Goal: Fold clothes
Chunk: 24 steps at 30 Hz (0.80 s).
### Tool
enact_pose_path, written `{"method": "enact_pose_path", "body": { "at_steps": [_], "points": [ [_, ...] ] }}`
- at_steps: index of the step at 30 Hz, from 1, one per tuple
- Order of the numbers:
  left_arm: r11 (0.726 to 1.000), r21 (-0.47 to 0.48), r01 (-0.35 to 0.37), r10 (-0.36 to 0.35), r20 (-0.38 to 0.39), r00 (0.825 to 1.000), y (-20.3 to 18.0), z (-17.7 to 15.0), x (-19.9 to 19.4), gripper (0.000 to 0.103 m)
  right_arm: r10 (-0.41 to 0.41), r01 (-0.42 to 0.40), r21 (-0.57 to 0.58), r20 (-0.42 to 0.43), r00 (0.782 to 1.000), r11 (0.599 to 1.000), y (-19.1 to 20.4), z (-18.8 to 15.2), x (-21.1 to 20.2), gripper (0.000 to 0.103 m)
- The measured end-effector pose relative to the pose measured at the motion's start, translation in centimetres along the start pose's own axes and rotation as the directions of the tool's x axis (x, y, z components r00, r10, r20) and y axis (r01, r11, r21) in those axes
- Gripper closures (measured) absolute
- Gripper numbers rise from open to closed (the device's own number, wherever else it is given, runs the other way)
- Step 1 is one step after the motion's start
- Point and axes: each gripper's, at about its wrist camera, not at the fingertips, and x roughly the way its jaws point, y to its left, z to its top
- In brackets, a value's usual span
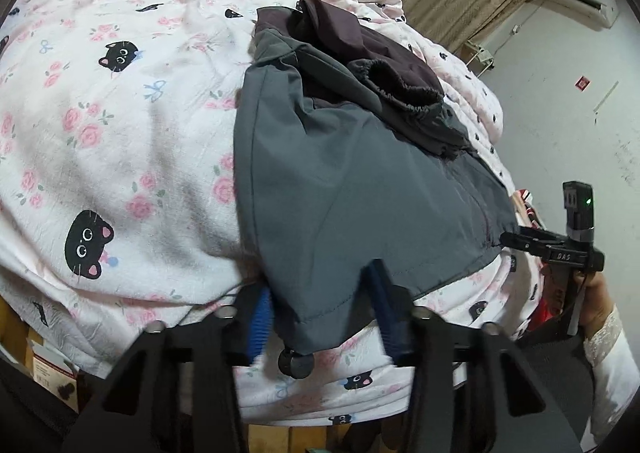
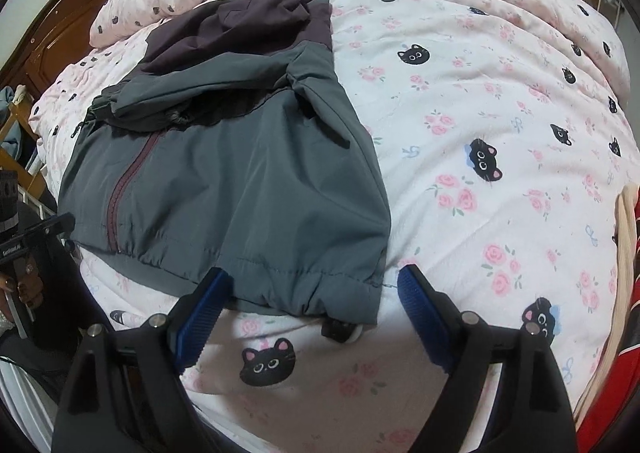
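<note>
Jacket, grey with dark maroon upper part, flat on quilt near bed's near edge. Sleeves drawn in across chest, elastic cuffs bunched there; maroon zip running down front. Hem toward grippers, cord toggle hanging just past it. Reads as part-folded: sides narrowed, length not yet doubled over.

Left gripper: blue pads spread, hem corner lying between them, no pinch visible. Right gripper: jaws spread wide, straddling the other hem corner; left pad at fabric edge, right pad over bare quilt.

Risks from here:
- Closing on quilt along with hem: soft cover bulges right under the edge, would lift with the jacket.
- Toggle caught between pads instead of cloth: hard, round, likely to slip out.
- Slick shell fabric: shallow bite could slide free mid-lift.
- Uneven lift of the two corners: loose sleeves and cuffs on top could slide off, undoing the side folds.
- Jacket near bed edge: a pull toward the person could drag it off.
</note>
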Motion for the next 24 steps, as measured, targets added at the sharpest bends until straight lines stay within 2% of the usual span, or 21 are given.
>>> {"method": "enact_pose_path", "body": {
  "at_steps": [3,6,7,8,9,10,12,15,19,24],
  "points": [
    [1.000,0.005,0.016,-0.016,0.005,1.000,0.0,0.2,-0.3,0.089,0.029,-0.029,0.025,0.001,1.000,0.999,-0.5,0.1,-0.2,0.015],
    [0.999,0.010,0.032,-0.032,0.011,0.999,-0.1,0.4,-0.5,0.094,0.058,-0.058,0.051,0.004,0.998,0.997,-0.9,0.3,-0.4,0.017],
    [0.999,0.012,0.037,-0.037,0.013,0.999,-0.1,0.4,-0.6,0.094,0.068,-0.068,0.059,0.004,0.998,0.996,-1.1,0.3,-0.5,0.020],
    [0.999,0.013,0.043,-0.043,0.015,0.999,-0.1,0.5,-0.7,0.095,0.088,-0.088,0.071,0.002,0.996,0.994,-1.2,0.3,-0.5,0.037],
    [0.999,0.010,0.050,-0.050,0.018,0.999,-0.1,0.5,-0.9,0.096,0.098,-0.098,0.089,-0.002,0.995,0.991,-1.4,0.3,-0.5,0.048],
    [0.998,0.009,0.058,-0.059,0.020,0.998,-0.1,0.6,-1.0,0.097,0.109,-0.108,0.106,-0.004,0.994,0.988,-1.7,0.3,-0.5,0.050],
    [0.997,0.012,0.070,-0.070,0.024,0.997,-0.3,0.6,-1.4,0.098,0.147,-0.146,0.133,0.004,0.989,0.980,-2.2,0.2,-0.8,0.063],
    [0.996,0.031,0.084,-0.085,0.032,0.996,-1.0,0.7,-2.2,0.099,0.187,-0.189,0.150,0.025,0.982,0.971,-2.5,0.2,-1.4,0.072],
    [0.994,0.062,0.089,-0.092,0.052,0.994,-1.8,1.0,-3.3,0.099,0.215,-0.221,0.143,0.055,0.975,0.965,-2.6,0.1,-2.4,0.078],
    [0.994,0.037,0.099,-0.101,0.067,0.993,-1.6,1.4,-4.2,0.099,0.257,-0.268,0.125,0.095,0.962,0.955,-2.7,0.2,-3.6,0.081]
  ]
}}
